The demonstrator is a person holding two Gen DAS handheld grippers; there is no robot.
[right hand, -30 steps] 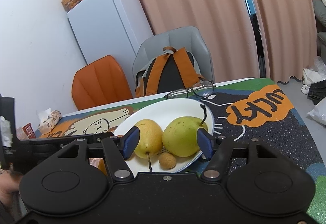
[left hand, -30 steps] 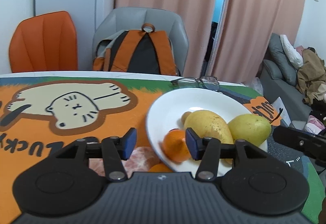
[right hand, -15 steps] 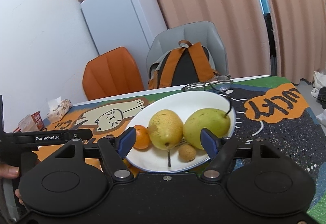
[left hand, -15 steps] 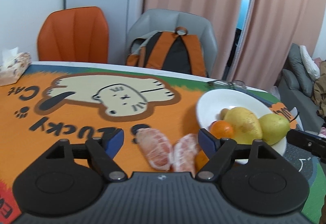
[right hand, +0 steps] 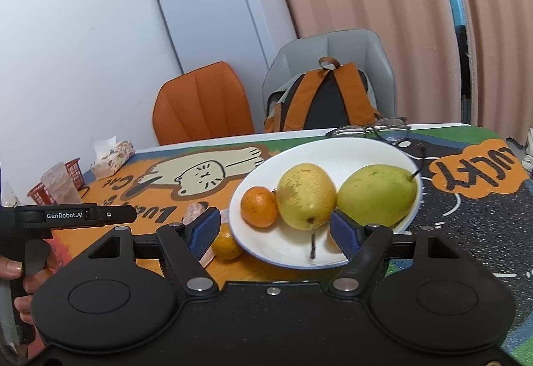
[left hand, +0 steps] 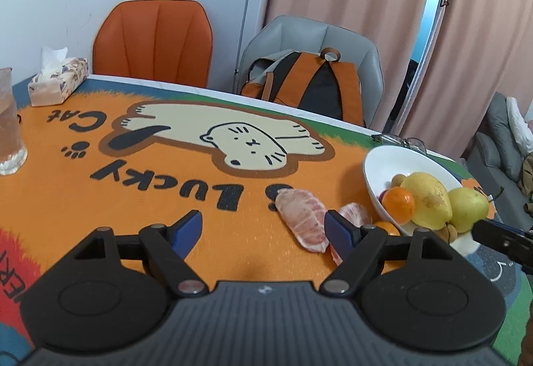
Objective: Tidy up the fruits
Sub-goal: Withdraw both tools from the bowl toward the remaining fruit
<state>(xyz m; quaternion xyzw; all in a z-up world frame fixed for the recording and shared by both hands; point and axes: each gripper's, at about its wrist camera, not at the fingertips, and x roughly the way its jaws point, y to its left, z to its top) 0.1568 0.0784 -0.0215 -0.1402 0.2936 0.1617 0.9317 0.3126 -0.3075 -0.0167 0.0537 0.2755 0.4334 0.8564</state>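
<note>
Orange cat-print tablecloth (left hand: 100,209). Ahead-right of left gripper (left hand: 263,226), jaws just widened, empty: peeled pink pomelo segments (left hand: 303,216), outside white bowl (left hand: 383,163). Soft, fragile; best pinched gently mid-body. Right gripper (right hand: 274,229) parted, empty.

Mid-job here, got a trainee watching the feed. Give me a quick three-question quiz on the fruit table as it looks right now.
1. True or false: the left gripper is shut on a peeled citrus piece.
2. Which fruit in the white plate sits between the small orange and the green pear?
   A. banana B. yellow pear C. apple
3. Fill in: the eyeglasses lie just behind the ____.

Key: 1 false, its jaws stand open with nothing between them; 2 B, the yellow pear; 3 plate.
</note>
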